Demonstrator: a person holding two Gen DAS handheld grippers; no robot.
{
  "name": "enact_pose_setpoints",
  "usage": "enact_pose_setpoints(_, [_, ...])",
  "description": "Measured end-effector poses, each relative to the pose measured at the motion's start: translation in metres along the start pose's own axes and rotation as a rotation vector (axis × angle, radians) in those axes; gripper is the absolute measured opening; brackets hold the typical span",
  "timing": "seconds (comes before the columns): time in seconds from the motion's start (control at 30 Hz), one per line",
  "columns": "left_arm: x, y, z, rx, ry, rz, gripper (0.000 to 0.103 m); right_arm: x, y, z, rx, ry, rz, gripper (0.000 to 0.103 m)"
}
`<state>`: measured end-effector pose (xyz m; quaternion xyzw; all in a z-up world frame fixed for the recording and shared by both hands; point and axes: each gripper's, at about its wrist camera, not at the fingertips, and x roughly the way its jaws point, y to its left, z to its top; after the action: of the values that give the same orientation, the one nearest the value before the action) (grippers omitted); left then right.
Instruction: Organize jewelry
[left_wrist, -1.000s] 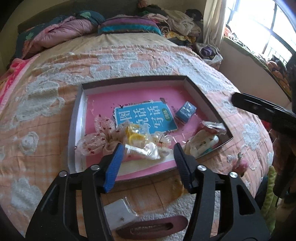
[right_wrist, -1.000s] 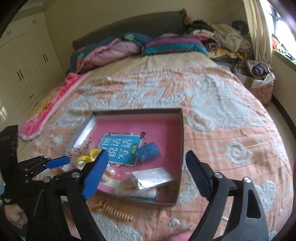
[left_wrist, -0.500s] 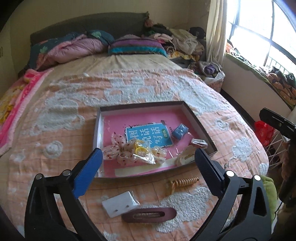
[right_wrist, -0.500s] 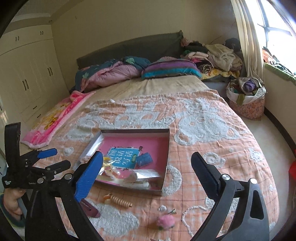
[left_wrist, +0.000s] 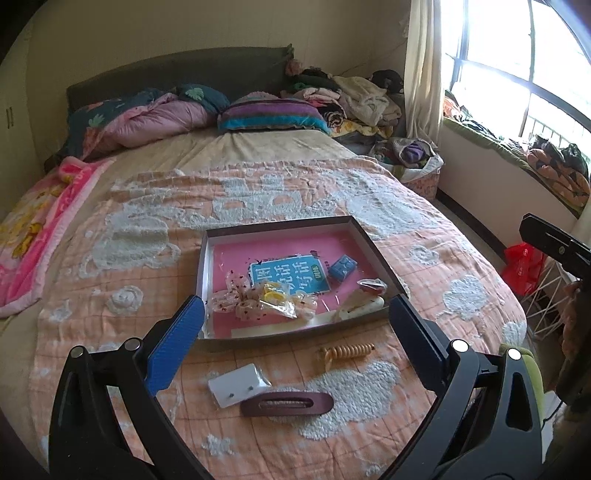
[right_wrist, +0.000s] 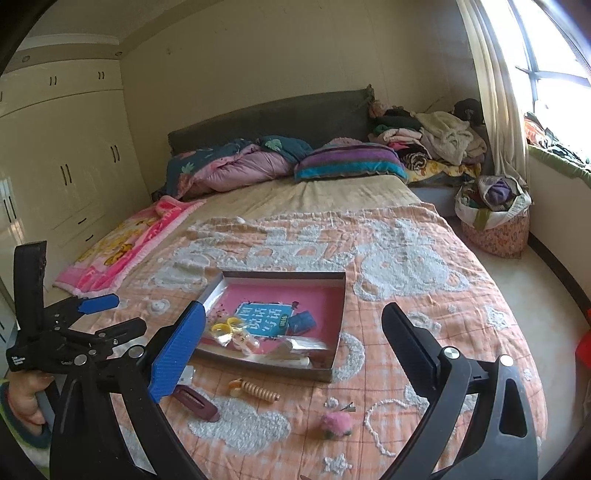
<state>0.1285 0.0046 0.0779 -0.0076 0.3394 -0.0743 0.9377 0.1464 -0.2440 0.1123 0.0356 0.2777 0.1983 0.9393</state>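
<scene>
Landmark = shallow box (left_wrist: 364, 240), pink inside w/ shiny walls, sitting on an orange-and-white bedspread (left_wrist: 258, 195) on the bed.

Left gripper (left_wrist: 295, 317): jaws wide apart, they've just been opening, nothing between the pads. It hovers above the bedspread on the near side of the box, not touching it. Right gripper (right_wrist: 293, 325): also spread wide, just been opening too, nothing held, hovering near side of the box. In the right wrist view the left gripper shows off to the box's left, w/ a hand (right_wrist: 26, 398) on its handle.

Inside the box: blue card w/ white characters (left_wrist: 288, 277) roughly mid-box; small blue packet (left_wrist: 342, 266) just right of the card; yellow rings in a clear bag (left_wrist: 275, 297) by the card's near-left corner; spotted sheer bow (left_wrist: 236, 301) left of that bag; pale wrapped items (left_wrist: 360, 306) in the near-right corner, exact kind unclear.

Outside, on the near side of the box: golden spiral hair clip (left_wrist: 345, 352) closest to the box wall; white earring card in plastic (left_wrist: 236, 384) and dark maroon oval barrette (left_wrist: 287, 404) farther out, touching or nearly so. Right wrist view adds a pink pompom (right_wrist: 336, 424) w/ a small hairpin (right_wrist: 347, 407) beside it, and a white bead necklace (right_wrist: 388, 424), all near-right of the box.
</scene>
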Motion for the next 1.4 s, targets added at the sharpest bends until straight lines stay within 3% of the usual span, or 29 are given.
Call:
enact_pose_setpoints(0.33, [-0.021,-0.016,-0.016,0.025,-0.016,-0.001,0.093,-0.024,-0.003,-0.011,0.016,-0.014,-0.003,0.097])
enact_pose_setpoints(0.73, [-0.022,-0.027,-0.044,0.008,0.03,0.008,0.093,-0.044,-0.008,-0.038,0.021,-0.001,-0.013,0.097])
enact_pose_setpoints(1.4, [0.001,-0.049,-0.098,0.003,0.138,0.023,0.093,-0.036,-0.037,-0.099,0.045,0.08,-0.077,0.097])
